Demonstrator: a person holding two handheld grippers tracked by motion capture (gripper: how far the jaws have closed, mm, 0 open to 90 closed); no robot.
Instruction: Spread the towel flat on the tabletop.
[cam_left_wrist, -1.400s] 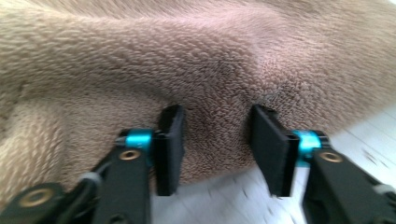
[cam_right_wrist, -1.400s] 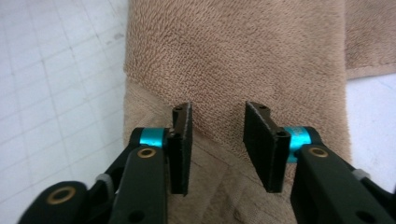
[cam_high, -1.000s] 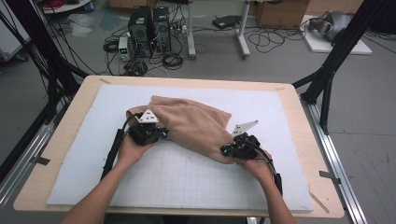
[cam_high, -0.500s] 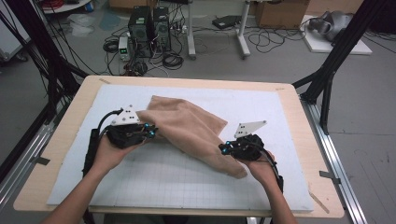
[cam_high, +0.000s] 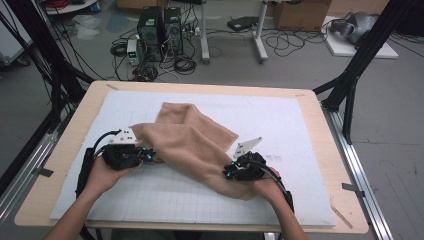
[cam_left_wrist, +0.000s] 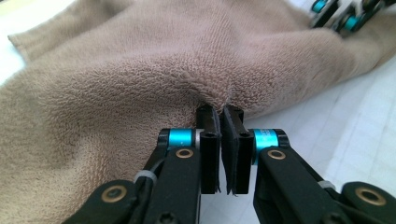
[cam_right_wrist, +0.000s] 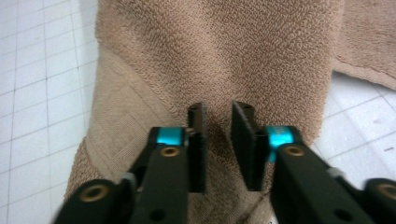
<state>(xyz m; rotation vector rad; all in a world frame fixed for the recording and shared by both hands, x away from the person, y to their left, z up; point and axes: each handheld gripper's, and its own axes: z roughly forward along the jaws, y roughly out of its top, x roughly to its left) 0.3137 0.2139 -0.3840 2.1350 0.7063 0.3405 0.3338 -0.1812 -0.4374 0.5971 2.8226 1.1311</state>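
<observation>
The towel (cam_left_wrist: 140, 70) is pinched at a fold of its edge by the closed fingers (cam_left_wrist: 209, 135) of your left gripper (cam_left_wrist: 220, 114). The fingers (cam_right_wrist: 246, 140) of your right gripper (cam_right_wrist: 219, 112) have just been opening and now stand apart over the towel's banded end, gripping nothing. Outward, the tan towel lies rumpled and stretched between both grippers on the worktop (cam_high: 320, 130), over its white gridded mat (cam_high: 165, 195).
</observation>
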